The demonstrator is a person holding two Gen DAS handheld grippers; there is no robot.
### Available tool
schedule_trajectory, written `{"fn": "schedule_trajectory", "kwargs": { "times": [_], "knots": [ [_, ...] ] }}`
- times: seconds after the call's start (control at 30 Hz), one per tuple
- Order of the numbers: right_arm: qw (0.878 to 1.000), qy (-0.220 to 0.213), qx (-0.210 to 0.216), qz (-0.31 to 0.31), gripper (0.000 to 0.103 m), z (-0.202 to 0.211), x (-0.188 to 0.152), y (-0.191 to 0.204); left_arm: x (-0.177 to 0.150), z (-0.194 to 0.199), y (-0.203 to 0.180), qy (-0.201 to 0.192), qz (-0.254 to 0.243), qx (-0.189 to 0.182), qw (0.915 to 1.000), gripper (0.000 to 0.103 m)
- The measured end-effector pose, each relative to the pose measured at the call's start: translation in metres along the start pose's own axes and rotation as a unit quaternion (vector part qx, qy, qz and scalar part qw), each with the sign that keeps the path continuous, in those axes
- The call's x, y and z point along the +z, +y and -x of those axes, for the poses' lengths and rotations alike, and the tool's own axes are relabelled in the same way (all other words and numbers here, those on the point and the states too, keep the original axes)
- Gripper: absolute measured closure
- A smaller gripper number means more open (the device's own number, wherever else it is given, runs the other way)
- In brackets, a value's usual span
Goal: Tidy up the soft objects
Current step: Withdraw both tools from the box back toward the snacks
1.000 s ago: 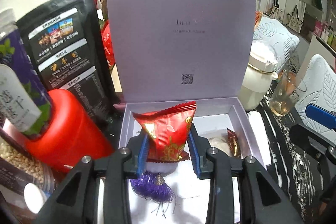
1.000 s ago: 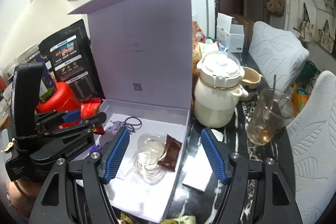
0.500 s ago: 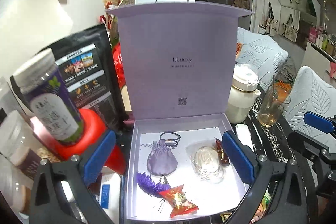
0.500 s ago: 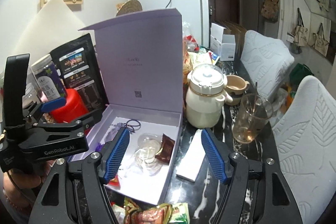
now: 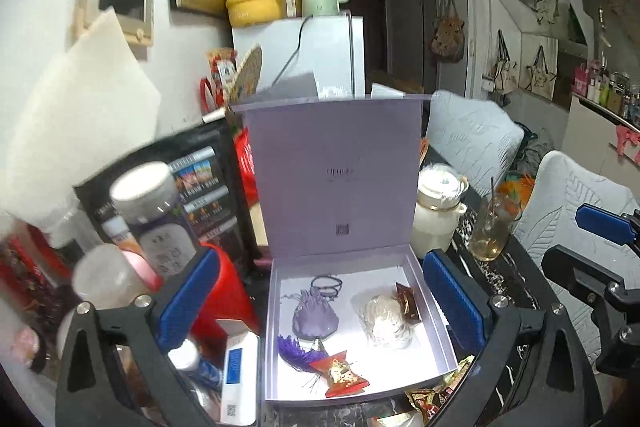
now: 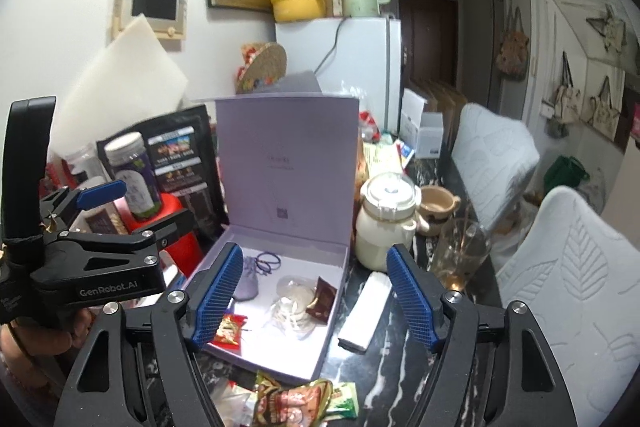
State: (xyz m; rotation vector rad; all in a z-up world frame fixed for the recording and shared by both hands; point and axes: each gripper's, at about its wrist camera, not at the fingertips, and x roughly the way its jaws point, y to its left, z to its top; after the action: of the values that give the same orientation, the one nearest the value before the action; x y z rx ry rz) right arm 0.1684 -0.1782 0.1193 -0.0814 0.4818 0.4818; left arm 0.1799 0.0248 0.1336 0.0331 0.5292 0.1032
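A lilac box (image 5: 436,323) is being shown on the dark table (image 6: 404,367), lid standing upright. Inside, a red snack packet (image 5: 340,373) with gold print is lying at the front edge, crinkled, ends flared. Behind it a purple pouch (image 5: 314,317) with a tassel (image 5: 298,349) is resting; to the right a clear bag of white cord (image 5: 386,317) is touching a brown sachet (image 5: 408,301). The left gripper (image 5: 320,303) is being held wide apart, nothing between the pads. The right gripper (image 6: 316,301) is being held apart too, jaws just widening, empty. More snack packets (image 6: 292,401) are lying before the box.
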Motion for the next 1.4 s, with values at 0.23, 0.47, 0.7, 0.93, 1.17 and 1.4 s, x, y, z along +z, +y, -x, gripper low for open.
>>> {"fn": "schedule_trajectory", "kwargs": {
  "times": [0.23,0.47,0.7,0.93,1.17,1.4],
  "knots": [
    [0.999,-0.033,-0.001,0.01,0.023,0.039,0.003,0.013,0.006,0.043,0.0,-0.035,-0.009,0.006,0.9993,0.0],
    [0.998,-0.054,-0.003,0.022,0.017,0.071,0.0,0.026,0.003,0.078,0.001,-0.057,-0.015,0.002,0.9982,0.0],
    [0.997,-0.073,-0.005,0.034,0.017,0.1,-0.017,0.041,-0.013,0.106,-0.002,-0.056,-0.031,-0.022,0.9977,0.0],
    [0.997,-0.069,-0.009,0.022,0.017,0.116,-0.041,0.044,-0.036,0.131,0.001,-0.065,-0.03,-0.037,0.9967,0.0],
    [0.998,-0.058,-0.017,0.002,0.017,0.128,-0.074,0.045,-0.067,0.141,-0.001,-0.052,-0.039,-0.048,0.9968,0.0],
    [0.998,-0.036,-0.051,-0.006,0.017,0.126,-0.113,0.051,-0.105,0.128,-0.004,-0.023,-0.033,-0.058,0.9975,0.0]
  ]
}}
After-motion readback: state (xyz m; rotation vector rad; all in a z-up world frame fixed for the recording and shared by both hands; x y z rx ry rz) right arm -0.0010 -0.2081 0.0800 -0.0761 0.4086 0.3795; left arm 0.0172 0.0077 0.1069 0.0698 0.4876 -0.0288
